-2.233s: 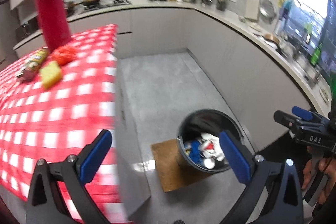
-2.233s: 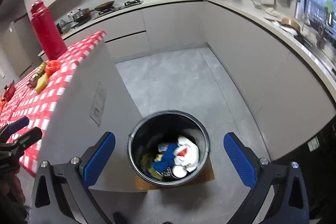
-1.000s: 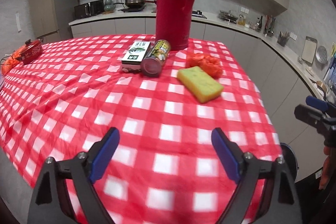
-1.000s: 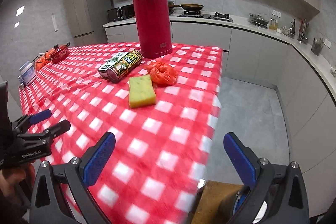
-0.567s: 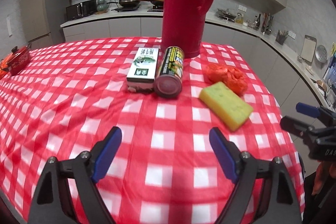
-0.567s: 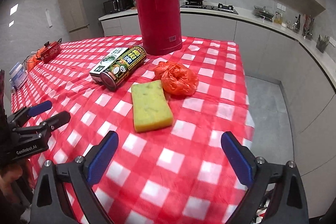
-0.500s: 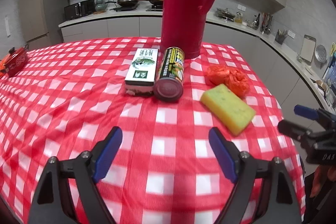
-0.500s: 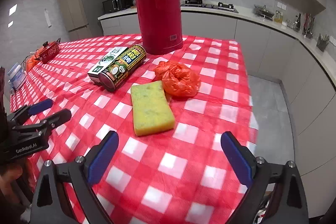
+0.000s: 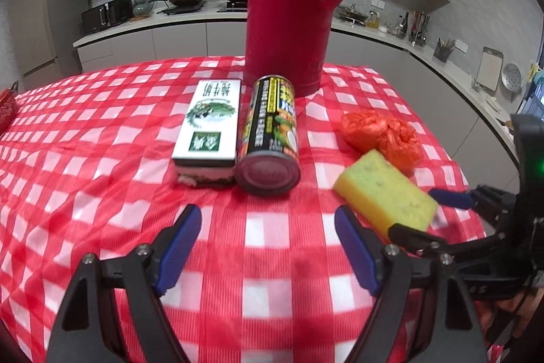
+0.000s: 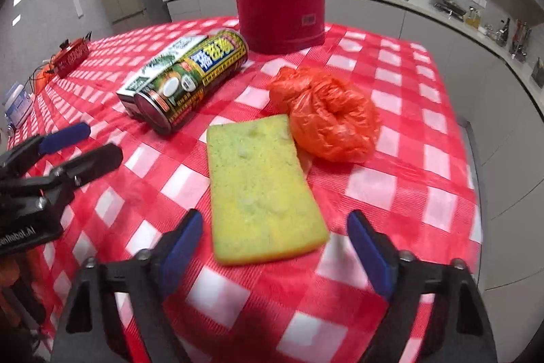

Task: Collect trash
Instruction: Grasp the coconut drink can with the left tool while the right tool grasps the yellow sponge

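Note:
On the red checked tablecloth (image 9: 102, 111) lie a green-and-white carton (image 9: 207, 121), a drink can (image 9: 268, 138) on its side, a yellow sponge (image 10: 261, 193) and a crumpled orange bag (image 10: 329, 118). My left gripper (image 9: 268, 227) hovers just short of the can. Its jaws are closing with nothing between them. My right gripper (image 10: 273, 227) is over the sponge's near end. Its jaws are closing with that end between them, and the pads are clear of it. In the left wrist view the sponge (image 9: 384, 196) lies to the right, with the right gripper (image 9: 430, 215) at its end.
A tall red thermos (image 9: 292, 5) stands right behind the can and carton. The table's edge drops off on the right past the orange bag (image 9: 380, 138). A small red object (image 10: 71, 53) sits far left. Kitchen counters line the back wall.
Both grippers swung from the floor bin to the table and came closer to the items. The right jaws narrowed and now straddle the sponge's near end. The left jaws narrowed slightly.

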Demonstrator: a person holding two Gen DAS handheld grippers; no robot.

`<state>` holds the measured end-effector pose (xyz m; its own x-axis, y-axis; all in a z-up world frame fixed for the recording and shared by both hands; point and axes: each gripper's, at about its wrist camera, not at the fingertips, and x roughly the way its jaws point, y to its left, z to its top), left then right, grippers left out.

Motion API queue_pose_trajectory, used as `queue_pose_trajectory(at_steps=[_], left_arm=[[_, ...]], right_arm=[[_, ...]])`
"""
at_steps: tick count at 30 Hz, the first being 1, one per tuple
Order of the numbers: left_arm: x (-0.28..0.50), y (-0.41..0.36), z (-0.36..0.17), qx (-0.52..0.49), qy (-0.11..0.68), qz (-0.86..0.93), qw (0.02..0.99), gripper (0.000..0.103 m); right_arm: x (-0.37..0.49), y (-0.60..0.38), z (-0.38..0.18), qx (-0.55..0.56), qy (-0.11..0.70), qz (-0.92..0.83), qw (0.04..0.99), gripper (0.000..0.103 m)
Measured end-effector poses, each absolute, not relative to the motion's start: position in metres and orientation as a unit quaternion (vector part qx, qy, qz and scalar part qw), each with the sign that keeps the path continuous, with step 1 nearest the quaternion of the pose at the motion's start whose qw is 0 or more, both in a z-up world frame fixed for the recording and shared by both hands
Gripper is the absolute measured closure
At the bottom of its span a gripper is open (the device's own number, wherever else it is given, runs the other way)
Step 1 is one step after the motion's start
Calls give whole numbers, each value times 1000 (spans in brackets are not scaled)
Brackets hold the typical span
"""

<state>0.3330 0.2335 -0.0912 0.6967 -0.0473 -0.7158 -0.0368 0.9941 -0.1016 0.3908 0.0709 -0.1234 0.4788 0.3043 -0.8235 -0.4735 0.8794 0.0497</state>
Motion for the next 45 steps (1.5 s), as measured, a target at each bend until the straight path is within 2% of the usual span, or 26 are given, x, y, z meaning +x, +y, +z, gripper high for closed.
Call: queue_pose_trajectory(at_steps=[4, 16, 21, 23, 26, 31, 35, 38, 39, 41, 43, 44, 45], left_arm=[[350, 230, -92, -52, 391, -13, 919, 27], [384, 228, -98, -47, 396, -22, 917, 28], [396, 228, -103, -45, 405, -17, 913, 38], [399, 229, -107, -39, 411, -14, 911, 49], [393, 231, -108, -39, 405, -17, 913, 49], [364, 228, -107, -30, 407, -22, 913, 49], [357, 226, -106, -25, 411, -18, 911, 48], [370, 225, -107, -24, 416, -12, 909, 43], [373, 224, -107, -22, 414, -11, 910, 37], [380, 222, -110, -14, 414, -7, 910, 35], [386, 221, -114, -16, 418, -13, 908, 37], [388, 221, -118, -17, 422, -16, 906, 49], [388, 222, -119, -17, 421, -19, 907, 49]], right_arm=[[402, 70, -125, -81, 459, 221, 857, 34], [432, 70, -127, -65, 464, 206, 859, 34], [441, 72, -128, -55, 467, 209, 858, 35], [440, 73, -129, -56, 467, 211, 857, 38], [438, 73, -127, -52, 470, 216, 854, 42], [426, 73, -126, -54, 475, 228, 848, 43], [421, 79, -129, -66, 475, 231, 846, 24], [424, 81, -130, -71, 471, 230, 848, 24], [425, 82, -131, -76, 470, 231, 848, 24], [425, 84, -131, -86, 467, 232, 849, 24], [423, 84, -131, -101, 462, 228, 851, 37], [423, 83, -131, -106, 459, 227, 852, 41], [422, 80, -130, -101, 461, 231, 851, 44]])
